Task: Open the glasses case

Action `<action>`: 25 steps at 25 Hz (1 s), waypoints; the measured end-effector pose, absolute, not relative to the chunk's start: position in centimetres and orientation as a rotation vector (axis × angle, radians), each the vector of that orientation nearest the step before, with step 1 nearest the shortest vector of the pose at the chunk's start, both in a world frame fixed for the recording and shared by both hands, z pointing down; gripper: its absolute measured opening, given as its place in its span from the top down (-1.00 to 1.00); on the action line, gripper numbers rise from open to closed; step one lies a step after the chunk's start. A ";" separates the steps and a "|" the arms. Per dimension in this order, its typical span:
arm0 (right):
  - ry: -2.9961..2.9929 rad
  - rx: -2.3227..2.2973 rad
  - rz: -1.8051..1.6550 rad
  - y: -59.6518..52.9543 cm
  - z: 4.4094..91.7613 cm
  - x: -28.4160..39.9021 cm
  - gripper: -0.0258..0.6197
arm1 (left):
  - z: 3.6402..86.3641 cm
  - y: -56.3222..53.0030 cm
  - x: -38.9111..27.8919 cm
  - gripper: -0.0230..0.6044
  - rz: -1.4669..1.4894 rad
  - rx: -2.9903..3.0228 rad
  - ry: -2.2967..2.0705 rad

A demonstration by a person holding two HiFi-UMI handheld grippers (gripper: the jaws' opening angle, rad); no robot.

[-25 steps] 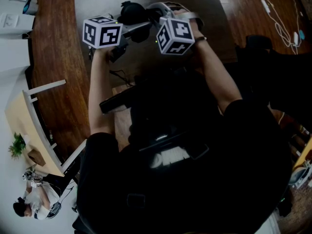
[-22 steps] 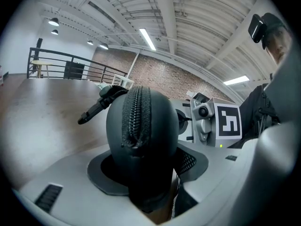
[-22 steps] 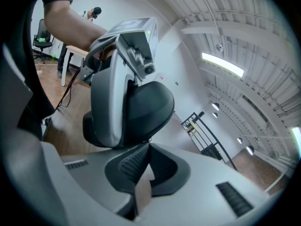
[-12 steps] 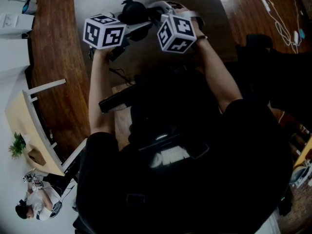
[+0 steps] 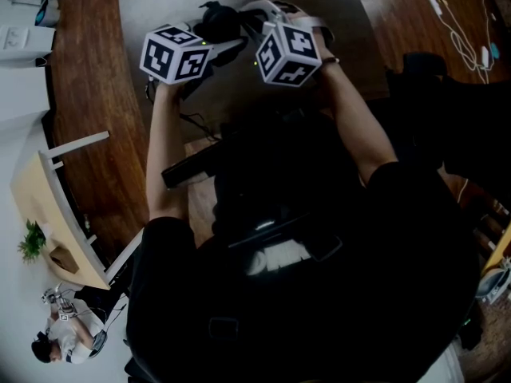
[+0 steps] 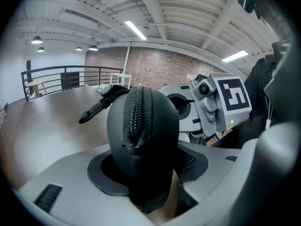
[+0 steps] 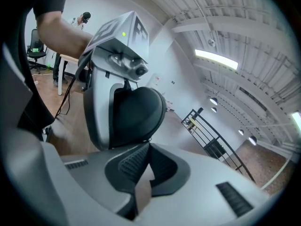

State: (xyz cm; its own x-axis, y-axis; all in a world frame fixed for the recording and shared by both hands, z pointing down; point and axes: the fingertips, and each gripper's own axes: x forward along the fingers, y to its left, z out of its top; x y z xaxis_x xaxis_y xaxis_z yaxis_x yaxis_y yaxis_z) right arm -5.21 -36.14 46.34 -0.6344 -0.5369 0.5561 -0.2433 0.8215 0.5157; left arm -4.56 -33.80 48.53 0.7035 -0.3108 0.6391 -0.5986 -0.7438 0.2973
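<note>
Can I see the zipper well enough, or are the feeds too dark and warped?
Head view: dim, the dark torso hides most; glasses case barely separable. Left gripper view: fisheye-bent at edges, but the zipper is sharp. Right gripper view: warped too, bright ceiling strip, no zipper visible.

You've got a matt black glasses case (image 6: 143, 140) there, faintly grained like cloth or leatherette, its zip (image 6: 136, 112) rough with fine teeth. The left gripper (image 6: 146, 171) shell looks like smooth matt grey plastic, its pads (image 6: 190, 161) dark and ribbed. Below you, the floor (image 5: 88, 94) is brown wood planking with a slight sheen.
</note>
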 end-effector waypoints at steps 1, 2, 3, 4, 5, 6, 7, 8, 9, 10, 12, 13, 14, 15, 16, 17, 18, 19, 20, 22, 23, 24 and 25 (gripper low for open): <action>-2.266 0.568 -0.517 -36.2 46.3 -5.2 0.89 | 48.5 -33.9 -4.6 0.11 0.775 2.416 -0.697; -2.265 0.568 -0.518 -36.2 46.4 -5.2 0.89 | 48.6 -33.9 -4.6 0.11 0.774 2.415 -0.697; -2.264 0.569 -0.519 -36.2 46.4 -5.2 0.89 | 48.6 -33.9 -4.5 0.11 0.776 2.414 -0.698; -2.263 0.572 -0.519 -36.2 46.4 -5.2 0.89 | 48.6 -33.8 -4.5 0.11 0.779 2.414 -0.698; -2.264 0.574 -0.518 -36.2 46.3 -5.1 0.89 | 48.7 -33.8 -4.5 0.11 0.784 2.414 -0.698; -2.266 0.577 -0.515 -36.2 46.3 -5.1 0.89 | 48.7 -33.8 -4.5 0.11 0.789 2.415 -0.700; -2.269 0.579 -0.513 -36.2 46.2 -5.1 0.89 | 48.7 -33.8 -4.5 0.11 0.791 2.417 -0.703; -2.273 0.582 -0.513 -36.3 46.1 -5.2 0.89 | 48.7 -33.8 -4.5 0.11 0.789 2.418 -0.705; -2.275 0.585 -0.513 -36.3 46.0 -5.2 0.89 | 48.6 -33.8 -4.5 0.11 0.784 2.420 -0.707; -2.275 0.587 -0.513 -36.3 46.0 -5.1 0.89 | 48.5 -33.9 -4.5 0.11 0.781 2.421 -0.708; -2.268 0.586 -0.514 -36.3 46.0 -5.1 0.89 | 48.8 -33.9 -4.4 0.11 0.788 2.418 -0.706; -2.265 0.584 -0.515 -36.3 46.1 -5.1 0.89 | 49.0 -33.8 -4.5 0.11 0.798 2.416 -0.705; -2.264 0.581 -0.516 -36.3 46.2 -5.1 0.89 | 49.1 -33.7 -4.5 0.11 0.810 2.418 -0.706; -2.264 0.580 -0.517 -36.3 46.1 -5.1 0.89 | 49.2 -33.7 -4.5 0.11 0.823 2.422 -0.709; -2.264 0.580 -0.518 -36.3 46.1 -5.1 0.89 | 49.2 -33.6 -4.5 0.11 0.837 2.428 -0.712; -2.264 0.581 -0.520 -36.3 46.0 -5.1 0.89 | 49.2 -33.6 -4.5 0.11 0.853 2.436 -0.716; -2.264 0.582 -0.521 -36.2 46.0 -5.1 0.89 | 49.2 -33.6 -4.6 0.11 0.868 2.445 -0.721; -2.265 0.582 -0.523 -36.2 45.9 -5.1 0.89 | 49.3 -33.6 -4.6 0.11 0.880 2.456 -0.728; -2.267 0.582 -0.524 -36.2 45.9 -5.1 0.89 | 49.2 -33.6 -4.6 0.11 0.888 2.467 -0.734; -2.268 0.586 -0.527 -36.3 45.7 -5.1 0.89 | 49.1 -33.7 -4.5 0.11 0.890 2.485 -0.744; -2.267 0.587 -0.528 -36.3 45.7 -5.1 0.89 | 49.1 -33.7 -4.5 0.11 0.887 2.488 -0.746; -2.266 0.587 -0.529 -36.3 45.7 -5.1 0.89 | 49.2 -33.7 -4.5 0.11 0.889 2.489 -0.747; -2.264 0.585 -0.531 -36.2 45.8 -5.1 0.89 | 49.3 -33.7 -4.5 0.11 0.896 2.488 -0.746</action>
State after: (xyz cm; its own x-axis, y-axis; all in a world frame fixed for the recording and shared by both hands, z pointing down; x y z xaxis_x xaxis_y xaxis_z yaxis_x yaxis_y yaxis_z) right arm -5.11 -36.23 45.75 -0.6323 -0.5499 0.5457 -0.2499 0.8115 0.5282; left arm -4.52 -33.66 49.31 0.6534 -0.3481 0.6722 -0.5981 -0.7818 0.1765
